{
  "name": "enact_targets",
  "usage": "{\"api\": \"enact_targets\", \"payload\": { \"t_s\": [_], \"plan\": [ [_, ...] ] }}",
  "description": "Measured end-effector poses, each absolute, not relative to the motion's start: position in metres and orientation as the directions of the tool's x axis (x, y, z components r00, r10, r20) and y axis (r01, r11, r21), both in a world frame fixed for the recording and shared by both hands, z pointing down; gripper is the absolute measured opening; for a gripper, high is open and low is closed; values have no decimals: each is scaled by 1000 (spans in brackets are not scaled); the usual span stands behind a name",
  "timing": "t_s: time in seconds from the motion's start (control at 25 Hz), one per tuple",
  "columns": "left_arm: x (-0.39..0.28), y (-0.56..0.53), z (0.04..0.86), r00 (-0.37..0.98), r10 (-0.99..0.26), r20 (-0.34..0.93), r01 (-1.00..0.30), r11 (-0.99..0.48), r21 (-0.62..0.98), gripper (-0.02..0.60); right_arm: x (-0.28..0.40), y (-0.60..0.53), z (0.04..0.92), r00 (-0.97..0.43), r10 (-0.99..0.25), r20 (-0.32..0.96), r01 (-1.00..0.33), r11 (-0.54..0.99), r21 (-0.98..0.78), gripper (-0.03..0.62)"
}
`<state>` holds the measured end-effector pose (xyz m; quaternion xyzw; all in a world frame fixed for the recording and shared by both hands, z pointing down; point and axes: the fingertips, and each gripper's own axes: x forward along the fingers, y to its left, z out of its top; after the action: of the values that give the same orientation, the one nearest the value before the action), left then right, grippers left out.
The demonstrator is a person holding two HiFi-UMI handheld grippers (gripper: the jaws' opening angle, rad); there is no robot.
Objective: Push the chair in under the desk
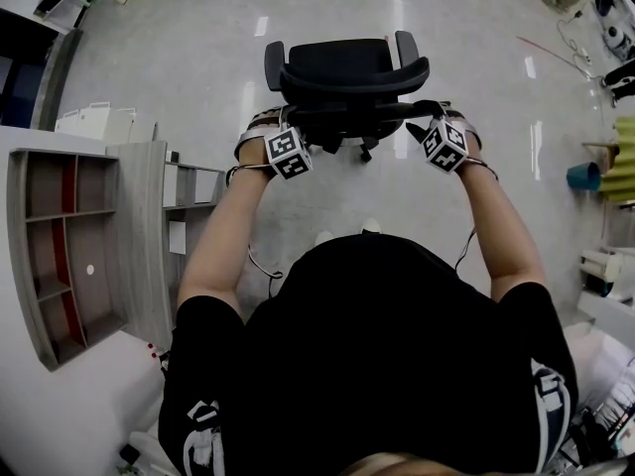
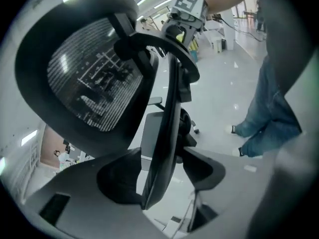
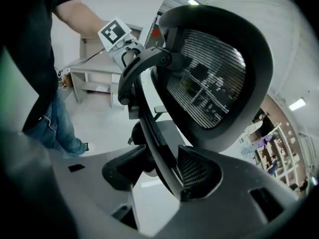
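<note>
A black mesh-back office chair (image 1: 342, 72) stands on the glossy grey floor, ahead of me and apart from the grey wooden desk (image 1: 139, 226) at the left. My left gripper (image 1: 281, 122) and right gripper (image 1: 437, 117) are at the two ends of the backrest's rear frame. In the left gripper view the curved frame bar (image 2: 167, 133) runs between the jaws of the left gripper (image 2: 159, 168), with a gap on its right side. In the right gripper view the right gripper (image 3: 159, 171) likewise straddles the bar (image 3: 154, 133), loosely. Both stand open.
An open shelf unit (image 1: 60, 256) lies against the desk's left side. White boxes (image 1: 94, 122) sit at the far left. A teal bin (image 1: 583, 177) and green material (image 1: 623, 157) stand at the right. My jeans-clad legs (image 2: 266, 118) are behind the chair.
</note>
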<state>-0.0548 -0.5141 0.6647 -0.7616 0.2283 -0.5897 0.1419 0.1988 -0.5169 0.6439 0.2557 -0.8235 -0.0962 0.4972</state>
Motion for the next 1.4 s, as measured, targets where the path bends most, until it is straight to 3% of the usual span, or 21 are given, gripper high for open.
{"api": "enact_targets", "payload": {
  "t_s": [0.6,1.04,1.24,1.4],
  "plan": [
    [-62,-527,717,35,-434,900,-29,-901,-433,261,198,-531,672,-308,-490,816,-208,871,445,196],
    [-65,-529,723,0,-459,888,28,-888,-459,160,201,-525,683,-258,-460,850,-73,886,457,204],
    [-62,-529,721,-8,-470,883,26,-882,-470,143,213,-532,696,-146,-483,864,46,869,493,209],
    [-56,-528,721,-9,-481,877,21,-877,-481,136,217,-538,696,-151,-493,857,52,862,505,161]
  ]
}}
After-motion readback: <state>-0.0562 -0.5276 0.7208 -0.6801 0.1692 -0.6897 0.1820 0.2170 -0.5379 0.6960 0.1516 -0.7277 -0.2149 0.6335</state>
